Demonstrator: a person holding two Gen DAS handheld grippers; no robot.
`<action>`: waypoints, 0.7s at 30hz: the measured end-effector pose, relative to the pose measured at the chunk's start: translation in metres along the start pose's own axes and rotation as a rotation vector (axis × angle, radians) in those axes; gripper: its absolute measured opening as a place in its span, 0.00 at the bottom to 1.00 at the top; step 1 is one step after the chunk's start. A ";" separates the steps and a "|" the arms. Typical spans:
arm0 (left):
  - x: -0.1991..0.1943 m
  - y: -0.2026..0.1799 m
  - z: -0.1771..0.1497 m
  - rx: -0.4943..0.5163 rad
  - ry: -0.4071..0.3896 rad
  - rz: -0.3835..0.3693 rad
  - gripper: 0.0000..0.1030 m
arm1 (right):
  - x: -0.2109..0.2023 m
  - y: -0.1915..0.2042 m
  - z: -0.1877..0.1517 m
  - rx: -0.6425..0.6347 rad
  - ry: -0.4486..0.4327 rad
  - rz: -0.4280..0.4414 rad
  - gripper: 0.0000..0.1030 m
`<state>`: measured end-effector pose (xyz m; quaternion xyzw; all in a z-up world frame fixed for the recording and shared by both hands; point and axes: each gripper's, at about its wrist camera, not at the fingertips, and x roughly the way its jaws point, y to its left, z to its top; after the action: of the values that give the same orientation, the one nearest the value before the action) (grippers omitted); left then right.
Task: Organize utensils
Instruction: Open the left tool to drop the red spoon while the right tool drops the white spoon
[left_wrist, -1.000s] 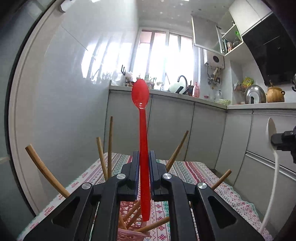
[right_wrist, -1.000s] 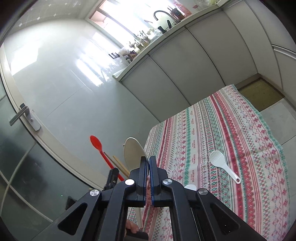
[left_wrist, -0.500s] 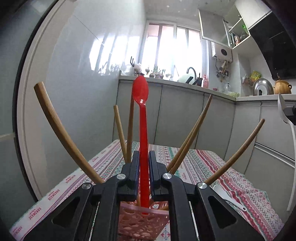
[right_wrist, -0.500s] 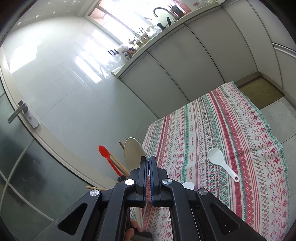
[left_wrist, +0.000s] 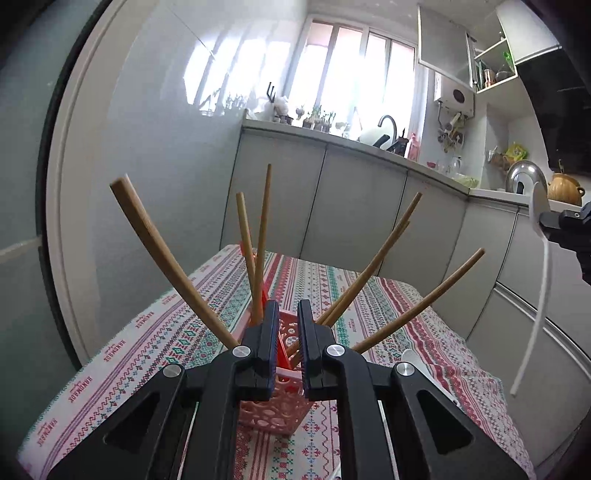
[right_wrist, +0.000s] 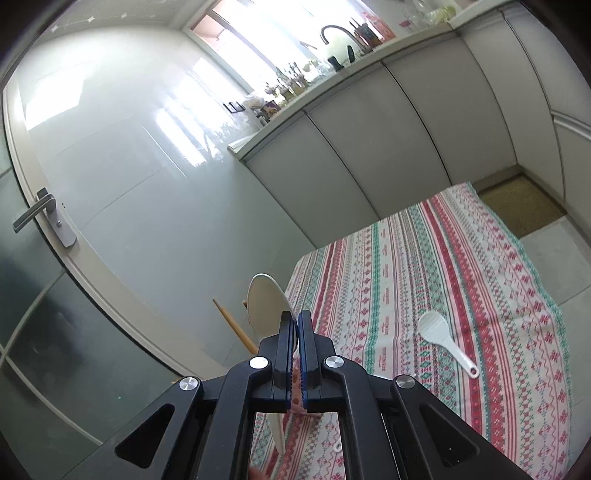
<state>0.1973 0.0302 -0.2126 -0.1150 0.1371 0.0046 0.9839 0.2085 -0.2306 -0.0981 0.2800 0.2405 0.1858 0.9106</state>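
Observation:
In the left wrist view my left gripper (left_wrist: 283, 325) is slightly open and empty, right above a pink perforated basket (left_wrist: 275, 413) on the patterned tablecloth. Several wooden chopsticks (left_wrist: 162, 258) fan out of the basket. A red spoon (left_wrist: 263, 299) stands inside it, mostly hidden behind the left finger. My right gripper (right_wrist: 294, 325) is shut on a cream spoon (right_wrist: 264, 306), held upright; it also shows at the right edge of the left wrist view (left_wrist: 541, 280). A white rice paddle (right_wrist: 445, 341) lies on the cloth.
The table with the striped tablecloth (right_wrist: 424, 266) stands against a glossy white wall (right_wrist: 140, 155). Grey kitchen cabinets (left_wrist: 351, 206) run behind it. A glass door with a handle (right_wrist: 40, 216) is at the left.
The left gripper lowered the red spoon into the basket and opened, letting it go. The right gripper kept holding the cream spoon and barely moved.

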 end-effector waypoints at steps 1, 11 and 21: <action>-0.006 -0.002 0.007 -0.003 0.009 -0.002 0.11 | 0.000 0.005 0.002 -0.011 -0.010 0.001 0.03; -0.055 0.006 0.067 0.017 0.205 0.004 0.47 | 0.010 0.051 0.005 -0.118 -0.056 -0.012 0.03; -0.057 0.056 0.105 -0.026 0.435 0.021 0.67 | 0.048 0.097 -0.011 -0.254 -0.084 -0.077 0.03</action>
<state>0.1687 0.1098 -0.1117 -0.1244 0.3475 -0.0084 0.9294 0.2222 -0.1281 -0.0640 0.1606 0.1872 0.1676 0.9545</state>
